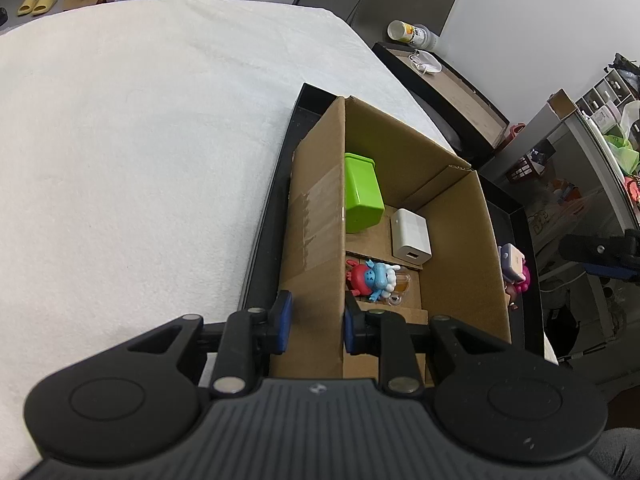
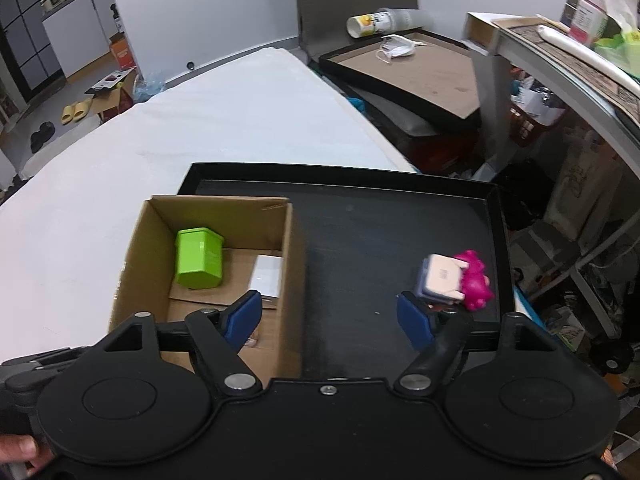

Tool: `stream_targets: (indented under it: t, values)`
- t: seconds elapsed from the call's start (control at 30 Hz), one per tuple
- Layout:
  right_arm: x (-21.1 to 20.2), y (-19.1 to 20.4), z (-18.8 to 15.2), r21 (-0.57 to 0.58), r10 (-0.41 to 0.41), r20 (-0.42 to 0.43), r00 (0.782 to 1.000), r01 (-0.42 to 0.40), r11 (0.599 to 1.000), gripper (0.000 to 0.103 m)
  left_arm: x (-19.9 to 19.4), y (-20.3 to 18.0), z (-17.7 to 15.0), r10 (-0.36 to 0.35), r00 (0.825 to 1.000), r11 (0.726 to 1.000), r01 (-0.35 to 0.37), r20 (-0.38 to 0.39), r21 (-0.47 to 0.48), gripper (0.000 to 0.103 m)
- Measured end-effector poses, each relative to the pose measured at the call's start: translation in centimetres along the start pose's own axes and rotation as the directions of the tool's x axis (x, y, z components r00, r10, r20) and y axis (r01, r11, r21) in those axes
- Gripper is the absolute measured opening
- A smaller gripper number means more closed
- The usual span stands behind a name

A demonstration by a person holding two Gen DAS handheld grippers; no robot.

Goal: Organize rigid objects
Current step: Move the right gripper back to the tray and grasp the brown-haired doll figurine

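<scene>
Here, left to right: the left gripper (image 1: 314, 322) clenches the smooth wall of one open corrugated cardboard box (image 1: 452, 216) standing in a black tray (image 2: 360, 216). Inside lie one glossy green bin (image 1: 362, 192), one white rectangular charger (image 1: 412, 236) and one red-and-blue figurine (image 1: 372, 276). The right gripper (image 2: 328, 320) hangs released, empty. On the tray rest one pink figurine (image 2: 476, 276) and one pale boxy toy (image 2: 440, 278), touching.

Even, soft indoor light, faint shadows, strong fisheye bending at edges, right view slightly blurred
</scene>
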State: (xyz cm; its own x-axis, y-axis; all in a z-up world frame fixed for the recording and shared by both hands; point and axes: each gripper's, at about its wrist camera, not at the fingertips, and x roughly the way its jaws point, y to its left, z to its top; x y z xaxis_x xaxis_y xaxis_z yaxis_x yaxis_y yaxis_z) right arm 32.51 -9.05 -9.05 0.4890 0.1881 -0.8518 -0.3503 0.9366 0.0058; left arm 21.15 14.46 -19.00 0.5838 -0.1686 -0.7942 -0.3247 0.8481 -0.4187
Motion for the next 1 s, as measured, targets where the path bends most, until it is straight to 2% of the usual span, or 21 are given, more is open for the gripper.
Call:
stream_targets:
  t: [0.1, 0.37, 0.5, 0.73, 1.0]
  values:
    - [-0.3, -1.2, -0.3, 0.012, -0.006, 0.010, 1.000, 0.006, 1.000, 0.085, -0.1, 0.0, 0.1, -0.001, 1.000, 1.000, 0.001, 0.002, -0.002, 0.023]
    - [-1.4, -4.4, -0.6, 0.043, -0.001, 0.070, 0.998, -0.002, 0.999, 0.096, -0.1, -0.1, 0.0, 0.008, 1.000, 1.000, -0.008, 0.003, 0.004, 0.023]
    - [-1.2, -6.8, -0.7, 0.102, -0.001, 0.089, 0.996, -0.008, 0.995, 0.096, -0.1, -0.2, 0.1, 0.013, 1.000, 1.000, -0.013, 0.004, 0.007, 0.023]
    - [0.0, -9.5, -1.3, 0.141, -0.063, 0.080, 0.995, 0.052, 0.989, 0.096, -0.1, -0.3, 0.1, 0.014, 1.000, 1.000, -0.014, 0.004, 0.009, 0.023]
    - [2.0, -12.0, -2.3, 0.210, -0.058, 0.072, 0.996, 0.042, 0.977, 0.096, -0.1, -0.3, 0.1, 0.016, 1.000, 1.000, -0.016, 0.005, 0.009, 0.023]
